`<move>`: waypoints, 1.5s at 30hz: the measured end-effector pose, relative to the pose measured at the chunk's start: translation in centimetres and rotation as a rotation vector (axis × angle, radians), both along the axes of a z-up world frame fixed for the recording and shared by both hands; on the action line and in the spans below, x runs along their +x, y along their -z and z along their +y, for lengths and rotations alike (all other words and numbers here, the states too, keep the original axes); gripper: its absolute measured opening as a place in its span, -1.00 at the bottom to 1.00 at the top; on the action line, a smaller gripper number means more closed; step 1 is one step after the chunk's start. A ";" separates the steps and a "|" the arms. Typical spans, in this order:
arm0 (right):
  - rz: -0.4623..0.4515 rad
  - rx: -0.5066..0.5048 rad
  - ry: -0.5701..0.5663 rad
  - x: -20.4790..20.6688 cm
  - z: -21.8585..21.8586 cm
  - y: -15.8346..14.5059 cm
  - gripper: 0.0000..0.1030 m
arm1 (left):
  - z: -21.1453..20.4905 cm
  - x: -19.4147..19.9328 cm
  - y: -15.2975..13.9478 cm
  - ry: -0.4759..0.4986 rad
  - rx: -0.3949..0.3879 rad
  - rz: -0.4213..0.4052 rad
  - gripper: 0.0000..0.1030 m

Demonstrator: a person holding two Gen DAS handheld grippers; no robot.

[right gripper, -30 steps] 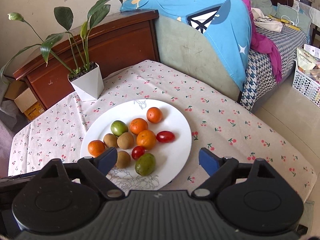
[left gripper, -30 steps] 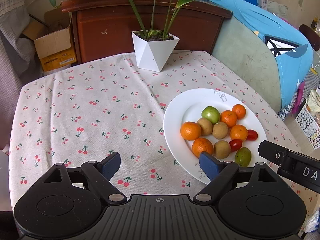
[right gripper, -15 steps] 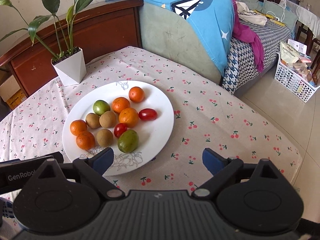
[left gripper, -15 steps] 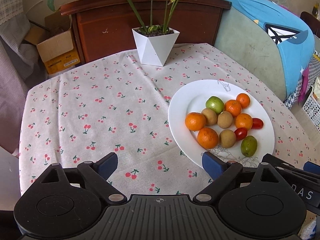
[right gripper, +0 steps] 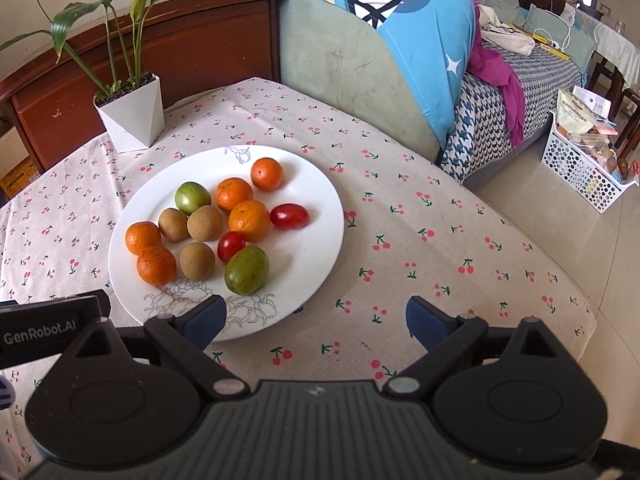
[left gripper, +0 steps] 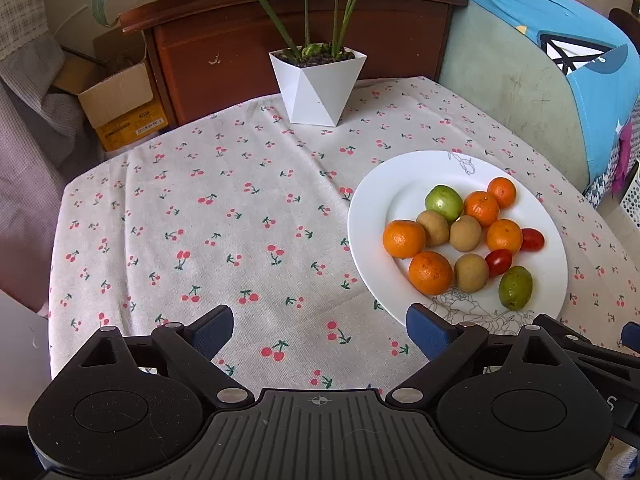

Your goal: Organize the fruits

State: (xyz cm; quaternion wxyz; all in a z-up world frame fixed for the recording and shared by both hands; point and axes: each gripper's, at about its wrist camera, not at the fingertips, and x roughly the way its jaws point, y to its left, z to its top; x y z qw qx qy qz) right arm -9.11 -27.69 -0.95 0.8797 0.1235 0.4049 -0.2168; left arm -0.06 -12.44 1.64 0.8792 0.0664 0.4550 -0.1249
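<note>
A white plate (left gripper: pixel 384 184) (right gripper: pixel 320 184) on the cherry-print tablecloth holds several mandarins (left gripper: pixel 404 239) (right gripper: pixel 249 220), brown kiwis (left gripper: pixel 465 233) (right gripper: pixel 204 223), two red cherry tomatoes (left gripper: pixel 498 262) (right gripper: pixel 289 216) and two green fruits (left gripper: pixel 444 203) (right gripper: pixel 245 269). My left gripper (left gripper: pixel 320 332) is open and empty, above the cloth left of the plate's near edge. My right gripper (right gripper: pixel 316 320) is open and empty, its left finger over the plate's near rim. The right gripper's body shows at the left wrist view's right edge.
A white angular pot with a green plant (left gripper: pixel 318 86) (right gripper: pixel 130 114) stands at the table's far side. A wooden headboard (left gripper: pixel 280 40), a cardboard box (left gripper: pixel 120 100), a sofa with a blue cover (right gripper: pixel 400 48) and a white floor basket (right gripper: pixel 588 160) surround the table.
Both grippers have drawn back and risen from the plate, so more of the table shows. The fruits have not moved. Both grippers stay open.
</note>
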 end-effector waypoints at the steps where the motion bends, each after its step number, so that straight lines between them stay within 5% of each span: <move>1: 0.002 0.000 0.001 0.0 0.0 0.1 0.87 | 0.0 0.0 0.0 0.002 0.006 -0.001 0.84; 45: 0.006 -0.002 -0.047 0.2 1.0 0.7 0.87 | 0.7 -0.5 0.7 0.010 0.082 -0.010 0.83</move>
